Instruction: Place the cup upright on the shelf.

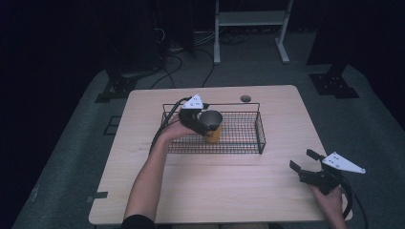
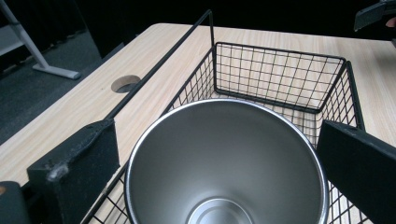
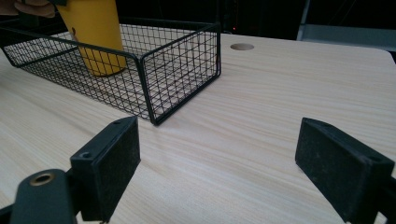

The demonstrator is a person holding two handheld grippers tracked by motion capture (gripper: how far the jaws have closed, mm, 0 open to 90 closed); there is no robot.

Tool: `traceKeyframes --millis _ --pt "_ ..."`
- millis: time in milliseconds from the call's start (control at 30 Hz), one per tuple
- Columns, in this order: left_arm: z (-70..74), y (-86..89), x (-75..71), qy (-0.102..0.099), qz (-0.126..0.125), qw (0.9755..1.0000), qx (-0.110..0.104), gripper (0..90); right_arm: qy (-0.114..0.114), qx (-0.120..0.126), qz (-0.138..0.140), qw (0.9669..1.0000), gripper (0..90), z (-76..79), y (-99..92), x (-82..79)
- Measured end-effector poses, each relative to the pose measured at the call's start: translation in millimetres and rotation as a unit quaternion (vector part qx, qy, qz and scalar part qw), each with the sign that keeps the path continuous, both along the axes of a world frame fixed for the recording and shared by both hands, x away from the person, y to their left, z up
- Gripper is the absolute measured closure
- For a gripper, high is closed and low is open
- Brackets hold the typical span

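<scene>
A yellow cup (image 1: 212, 128) with a steel inside (image 2: 224, 158) stands on the floor of a black wire basket (image 1: 260, 138) at the table's middle. My left gripper (image 1: 206, 125) is open, with one jaw on each side of the cup's upper part (image 2: 219, 172). A thin gap shows at the left jaw. In the right gripper view the cup (image 3: 95, 32) stands at the basket's (image 3: 182, 60) far left. My right gripper (image 1: 302, 160) hovers open over bare wood near the table's front right corner, with nothing between its jaws (image 3: 219, 158).
The light wooden table (image 1: 215, 186) has a round cable hole (image 1: 245, 98) behind the basket. The basket's thin handle bar (image 2: 159, 65) runs along its far side. Dark floor, cables and a white stand (image 1: 250, 19) lie beyond the table.
</scene>
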State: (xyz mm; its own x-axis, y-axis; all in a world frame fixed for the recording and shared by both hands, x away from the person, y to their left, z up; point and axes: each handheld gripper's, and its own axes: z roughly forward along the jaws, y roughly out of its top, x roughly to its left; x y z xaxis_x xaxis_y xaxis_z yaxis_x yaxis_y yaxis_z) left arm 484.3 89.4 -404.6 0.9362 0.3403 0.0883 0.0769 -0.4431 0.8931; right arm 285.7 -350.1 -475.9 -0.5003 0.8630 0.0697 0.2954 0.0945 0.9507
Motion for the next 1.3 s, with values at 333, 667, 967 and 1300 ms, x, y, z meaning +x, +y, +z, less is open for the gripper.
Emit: traceKeyframes --millis 333,667,967,1300 --pt "15.1 2.8 -3.9 -0.013 0.005 0.9996 -0.023 0.0 0.001 -0.001 -0.003 1.0000 13.0 0.0 0.2 -0.4" --pt "26.2 6.1 -17.1 -0.025 -0.004 0.9993 -0.028 0.0 0.001 -0.003 -0.004 1.0000 13.0 -0.1 0.5 -0.2" --pt "30.8 4.5 -30.5 -0.038 -0.005 0.9984 -0.042 0.0 0.000 -0.003 -0.003 1.0000 13.0 -0.1 0.6 -0.3" --pt "31.9 7.3 -45.0 -0.047 -0.007 0.9971 -0.059 0.0 0.000 -0.003 -0.003 1.0000 13.0 -0.1 0.7 -0.4"
